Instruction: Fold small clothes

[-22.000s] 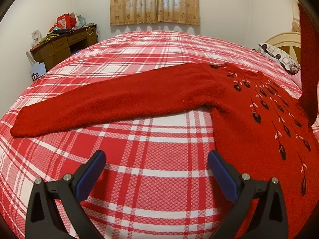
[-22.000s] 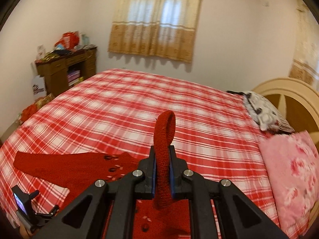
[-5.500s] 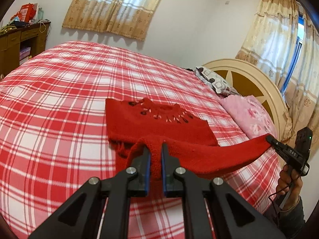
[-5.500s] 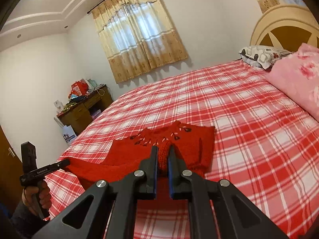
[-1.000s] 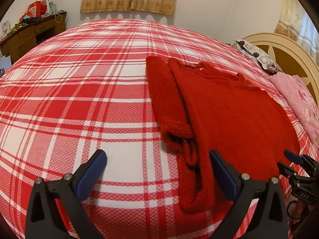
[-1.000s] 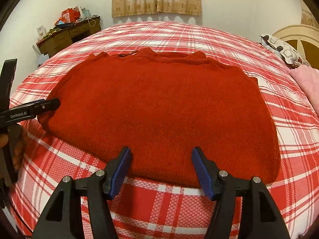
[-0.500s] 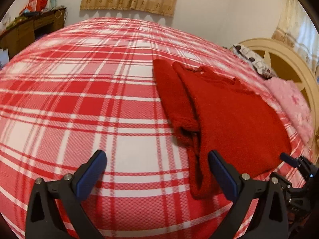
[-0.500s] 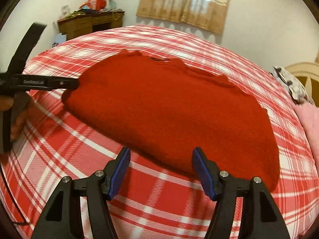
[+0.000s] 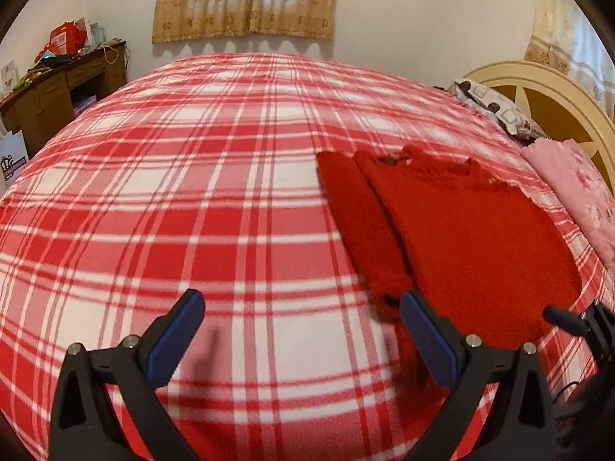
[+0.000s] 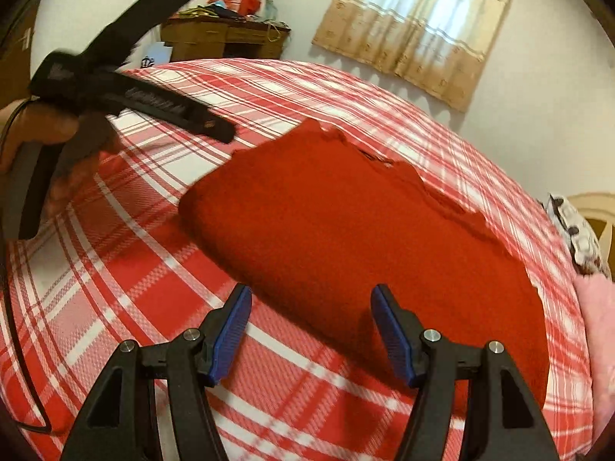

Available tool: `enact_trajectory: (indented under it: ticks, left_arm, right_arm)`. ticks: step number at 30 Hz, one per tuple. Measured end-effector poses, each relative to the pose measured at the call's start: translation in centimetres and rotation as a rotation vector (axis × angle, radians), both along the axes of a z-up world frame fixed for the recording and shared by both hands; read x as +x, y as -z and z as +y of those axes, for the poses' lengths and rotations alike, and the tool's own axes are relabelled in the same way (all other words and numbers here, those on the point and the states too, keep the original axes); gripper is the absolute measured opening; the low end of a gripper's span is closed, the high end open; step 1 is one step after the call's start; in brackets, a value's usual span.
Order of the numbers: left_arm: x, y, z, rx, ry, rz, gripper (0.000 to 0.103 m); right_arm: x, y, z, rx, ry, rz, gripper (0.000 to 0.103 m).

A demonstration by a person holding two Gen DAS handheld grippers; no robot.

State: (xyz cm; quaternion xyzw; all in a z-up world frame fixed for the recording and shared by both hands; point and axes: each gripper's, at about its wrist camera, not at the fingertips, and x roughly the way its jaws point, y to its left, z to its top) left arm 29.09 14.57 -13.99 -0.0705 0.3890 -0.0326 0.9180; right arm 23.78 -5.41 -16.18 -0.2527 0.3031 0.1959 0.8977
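A red knitted sweater [image 9: 461, 238] lies face down on the red-and-white plaid bedspread [image 9: 192, 199], its sleeves tucked under so that one folded strip shows along its left side. My left gripper [image 9: 300, 315] hovers open over bare plaid just left of the sweater's lower corner, holding nothing. In the right wrist view the sweater [image 10: 365, 238] fills the middle. My right gripper [image 10: 311, 307] stands open over its near hem edge, nothing between the blue pads. The left gripper, held in a hand [image 10: 46, 134], appears at the upper left of that view.
A wooden desk [image 9: 54, 92] with clutter stands against the far left wall, a white bag [image 9: 11, 153] beside it. A patterned pillow [image 9: 496, 107], a pink quilt [image 9: 576, 192] and a cream headboard [image 9: 546, 92] lie to the right. Curtains [image 9: 246, 0] hang on the back wall.
Both open grippers have drawn back from the sweater; the right one slid sideways and rolled, tilting its view. The left one rose and shifted left. The sweater lies unmoved.
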Motion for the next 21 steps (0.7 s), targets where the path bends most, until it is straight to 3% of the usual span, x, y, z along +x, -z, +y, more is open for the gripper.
enact_trajectory:
  ticks: [13, 21]
  left_arm:
    - [3.9, 0.3, 1.5, -0.324, 0.035, -0.005, 0.103]
    - [7.2, 0.5, -0.5, -0.345, 0.094, 0.038, 0.103]
  right_arm:
    - [0.8, 0.9, 3.3, -0.039, -0.048, -0.017, 0.066]
    - [1.4, 1.1, 5.8, -0.082, -0.073, -0.051, 0.065]
